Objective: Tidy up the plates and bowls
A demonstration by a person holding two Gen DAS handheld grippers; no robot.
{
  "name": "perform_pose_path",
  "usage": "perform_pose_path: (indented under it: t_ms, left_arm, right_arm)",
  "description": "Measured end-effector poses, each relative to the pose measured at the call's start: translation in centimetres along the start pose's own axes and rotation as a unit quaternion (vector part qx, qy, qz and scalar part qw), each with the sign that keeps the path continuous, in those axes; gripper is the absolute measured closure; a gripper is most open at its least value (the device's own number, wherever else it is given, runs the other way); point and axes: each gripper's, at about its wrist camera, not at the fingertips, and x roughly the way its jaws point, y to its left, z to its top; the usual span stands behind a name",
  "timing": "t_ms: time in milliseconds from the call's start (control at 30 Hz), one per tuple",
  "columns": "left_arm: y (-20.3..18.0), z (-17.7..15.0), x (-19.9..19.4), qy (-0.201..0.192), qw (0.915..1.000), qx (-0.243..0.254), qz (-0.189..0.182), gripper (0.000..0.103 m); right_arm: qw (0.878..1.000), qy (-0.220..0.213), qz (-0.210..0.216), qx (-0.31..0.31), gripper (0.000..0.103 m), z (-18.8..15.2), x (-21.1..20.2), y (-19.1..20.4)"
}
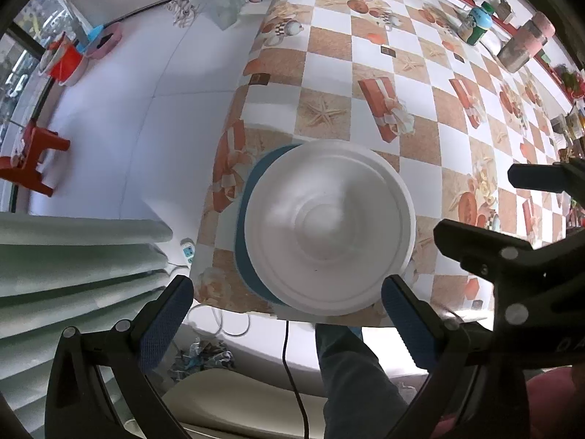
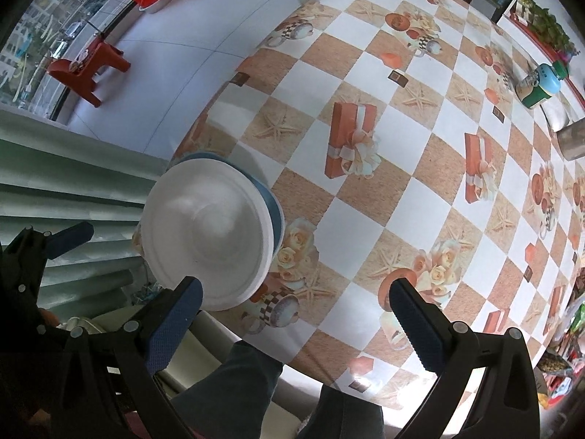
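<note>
White plates (image 1: pixel 329 230) sit stacked on a blue one (image 1: pixel 245 226) at the table (image 1: pixel 420 84) edge, left gripper (image 1: pixel 285 314) hovering wide over them, right gripper (image 2: pixel 292 314) empty, spread wide beside.

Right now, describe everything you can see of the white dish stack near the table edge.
The white dish stack looks like matte, foam-like white ware, round with a raised rim ring and concentric steps rising to a domed centre, so it seems turned upside down. It rests on a blue plate whose rim shows along one side only. Both sit at the near corner of the checked tablecloth, the stack slightly overhanging the edge. Neither gripper touches it; how many pieces it holds is unclear.
</note>
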Motion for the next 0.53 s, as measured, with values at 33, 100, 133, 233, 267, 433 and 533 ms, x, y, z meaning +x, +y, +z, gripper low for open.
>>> perform_pose_path:
  t_ms: [33,100,133,233,267,433,533]
  left_arm:
    - [0.0,-0.1,0.0,0.000,1.0000,0.001,0.002,0.000]
    - [0.1,-0.2,0.1,0.002,1.0000,0.002,0.004,0.000]
    - [0.2,-0.3,0.1,0.004,1.0000,0.002,0.005,0.000]
    - [0.5,-0.5,0.5,0.011,0.9999,-0.001,0.008,0.000]
    - [0.6,-0.6,0.6,0.014,0.9999,-0.001,0.009,0.000]
    - [0.8,-0.6,0.8,0.006,0.9996,-0.015,0.023,0.000]
    - [0.6,0.0,0.4,-0.005,0.9994,-0.023,0.026,0.000]
  right_arm:
    - [1.000,0.000,0.001,-0.001,0.000,0.0,-0.1,0.1]
    - [1.000,0.000,0.003,-0.002,0.000,0.0,-0.1,0.4]
    - [1.000,0.000,0.004,-0.003,0.000,0.1,0.0,0.6]
    - [1.000,0.002,0.008,-0.007,0.000,0.2,0.2,1.0]
    - [1.000,0.003,0.009,-0.007,0.000,0.1,0.3,1.1]
    - [1.000,0.006,0.013,-0.011,0.000,0.1,0.8,1.3]
    - [1.000,0.010,0.024,-0.012,0.000,0.3,1.2,1.2]
